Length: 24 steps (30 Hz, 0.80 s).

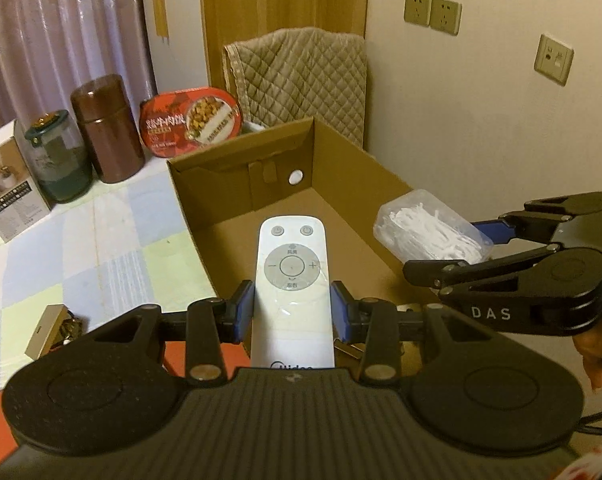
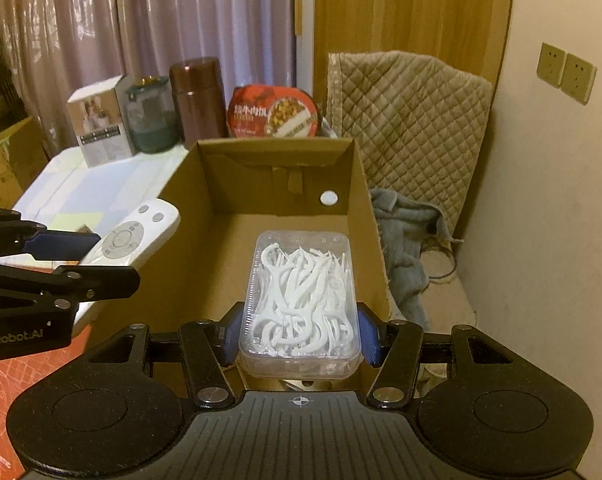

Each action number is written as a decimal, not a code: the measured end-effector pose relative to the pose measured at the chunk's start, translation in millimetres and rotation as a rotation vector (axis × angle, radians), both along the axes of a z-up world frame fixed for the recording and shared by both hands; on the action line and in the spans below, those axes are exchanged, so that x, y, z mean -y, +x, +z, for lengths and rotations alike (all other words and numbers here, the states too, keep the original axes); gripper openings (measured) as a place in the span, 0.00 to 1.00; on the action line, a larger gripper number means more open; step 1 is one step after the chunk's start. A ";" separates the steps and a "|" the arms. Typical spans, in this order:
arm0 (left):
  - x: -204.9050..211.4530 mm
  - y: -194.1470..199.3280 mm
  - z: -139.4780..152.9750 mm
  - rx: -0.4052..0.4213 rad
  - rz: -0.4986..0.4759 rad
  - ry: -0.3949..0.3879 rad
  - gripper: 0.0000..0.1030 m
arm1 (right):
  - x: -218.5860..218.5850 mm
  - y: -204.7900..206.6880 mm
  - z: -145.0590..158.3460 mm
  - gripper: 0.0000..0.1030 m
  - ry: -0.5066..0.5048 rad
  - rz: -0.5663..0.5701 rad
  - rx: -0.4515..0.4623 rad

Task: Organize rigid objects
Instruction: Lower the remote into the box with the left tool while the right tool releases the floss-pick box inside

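Left gripper [image 1: 292, 307] clamped narrow on a white remote [image 1: 292, 276], blue pads pressed to its two long sides about midway along, buttons up, front end poking out over the near edge of the open cardboard box [image 1: 385, 184]. Right gripper [image 2: 301, 334] set wider, holding a clear plastic case of white floss picks [image 2: 300, 300] by its near end, far end reaching out over the box floor beside the right wall. Box floor bare so far; a round white sticker on the far wall.

Likely stage: both items carried in for release, neither yet touching the cardboard.

Risks, as judged from here:
- Remote slick, partly under clear film, held by narrow pads only; could pivot nose-down and drop hard if let go from this height.
- Case gripped near one end, long part overhanging; could tilt, or the thin lid could flex and pop under squeeze, spilling picks.
- Two grippers close side by side over one box; linkages could clash on the way down or out.
- Low near wall could catch a fingertip on descent.

Readable writing: "DAS" on the right gripper's side in the left view; "en Robot AI", cut off, on the left gripper in the right view; "Midea", half hidden, at the remote's base. Chinese print on the red food tub [image 1: 192, 121] beyond the far wall, too small to read.
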<state>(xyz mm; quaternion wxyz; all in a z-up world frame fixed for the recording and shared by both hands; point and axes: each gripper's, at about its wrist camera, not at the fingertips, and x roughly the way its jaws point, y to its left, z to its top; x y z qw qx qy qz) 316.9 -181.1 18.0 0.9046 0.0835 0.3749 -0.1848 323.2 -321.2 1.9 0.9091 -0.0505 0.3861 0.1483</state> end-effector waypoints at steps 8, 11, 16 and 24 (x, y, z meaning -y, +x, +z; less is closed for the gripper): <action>6.2 12.0 -14.2 -0.026 -0.012 0.015 0.34 | 5.0 9.0 -15.9 0.52 -0.007 -0.007 -0.026; 7.8 15.7 -16.9 -0.033 -0.014 0.021 0.34 | 6.7 10.6 -17.5 0.52 -0.007 -0.008 -0.029; 12.9 20.3 -21.3 -0.031 -0.015 0.028 0.34 | 10.3 12.5 -21.2 0.52 0.000 -0.018 -0.038; 10.5 21.3 -15.2 0.022 0.013 0.041 0.37 | 13.0 13.8 -20.8 0.52 0.010 -0.025 -0.038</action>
